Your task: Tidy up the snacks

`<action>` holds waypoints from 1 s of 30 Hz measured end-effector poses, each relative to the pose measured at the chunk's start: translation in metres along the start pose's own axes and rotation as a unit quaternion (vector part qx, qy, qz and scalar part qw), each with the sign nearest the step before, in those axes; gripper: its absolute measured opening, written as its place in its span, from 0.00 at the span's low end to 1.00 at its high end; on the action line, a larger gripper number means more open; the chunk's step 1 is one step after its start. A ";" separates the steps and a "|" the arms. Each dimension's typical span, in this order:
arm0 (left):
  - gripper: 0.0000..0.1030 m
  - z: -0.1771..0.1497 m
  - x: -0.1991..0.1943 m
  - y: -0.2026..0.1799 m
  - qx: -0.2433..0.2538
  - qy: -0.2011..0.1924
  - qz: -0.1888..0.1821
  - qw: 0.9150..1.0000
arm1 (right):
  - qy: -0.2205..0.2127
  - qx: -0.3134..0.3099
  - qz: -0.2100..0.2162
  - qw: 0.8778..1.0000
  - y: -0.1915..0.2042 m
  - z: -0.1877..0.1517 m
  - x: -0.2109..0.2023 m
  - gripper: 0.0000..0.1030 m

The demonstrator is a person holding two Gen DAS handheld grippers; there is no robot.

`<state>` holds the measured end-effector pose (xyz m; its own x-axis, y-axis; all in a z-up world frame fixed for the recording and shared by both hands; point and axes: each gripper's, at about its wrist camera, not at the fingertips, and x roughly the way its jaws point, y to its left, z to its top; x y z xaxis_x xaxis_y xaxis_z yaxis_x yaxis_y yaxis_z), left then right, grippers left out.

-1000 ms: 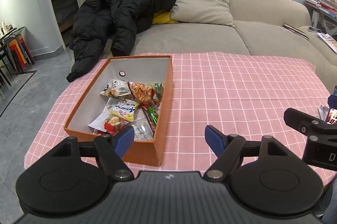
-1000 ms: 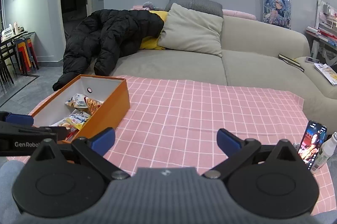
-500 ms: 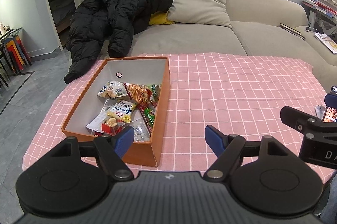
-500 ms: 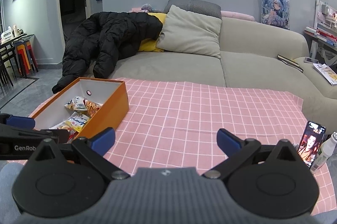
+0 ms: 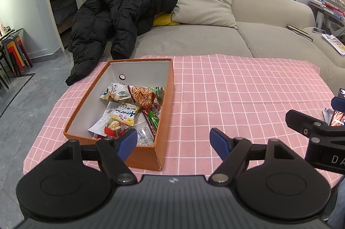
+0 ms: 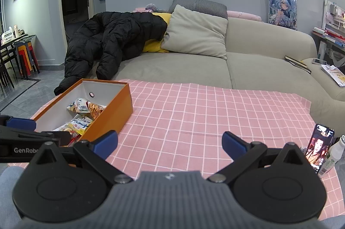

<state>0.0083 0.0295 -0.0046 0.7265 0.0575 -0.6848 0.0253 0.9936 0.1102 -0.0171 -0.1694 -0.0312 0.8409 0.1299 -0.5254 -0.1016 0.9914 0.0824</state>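
Observation:
An open orange box (image 5: 167, 99) with a white inside stands on the left part of the pink checked tablecloth (image 5: 237, 88). Several snack packets (image 5: 133, 106) lie in its near half. The box also shows in the right wrist view (image 6: 116, 108), with the snack packets (image 6: 84, 112) inside. My left gripper (image 5: 173, 141) is open and empty, above the table's near edge by the box's near right corner. My right gripper (image 6: 170, 142) is open and empty, over the near middle of the cloth.
A phone (image 6: 319, 149) with a lit screen and a small white bottle (image 6: 333, 155) stand at the table's right edge. A grey sofa (image 5: 194, 43) with a black jacket (image 5: 112, 19) and cushions runs behind the table. Floor lies to the left.
Both grippers have drawn back and risen slightly from the table. The box and snacks look a little farther off. Both stay open and empty.

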 end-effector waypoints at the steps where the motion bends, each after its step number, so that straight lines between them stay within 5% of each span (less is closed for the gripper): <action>1: 0.87 0.000 0.000 0.000 0.000 0.000 0.000 1.000 | 0.001 0.000 0.001 1.000 0.000 0.000 0.000 0.96; 30: 0.87 0.000 -0.002 0.001 -0.001 0.000 0.000 1.000 | 0.000 0.004 0.005 1.000 -0.001 0.000 0.003 0.96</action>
<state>0.0075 0.0306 -0.0030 0.7268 0.0580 -0.6844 0.0240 0.9937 0.1097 -0.0144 -0.1698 -0.0332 0.8401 0.1392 -0.5243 -0.1051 0.9900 0.0944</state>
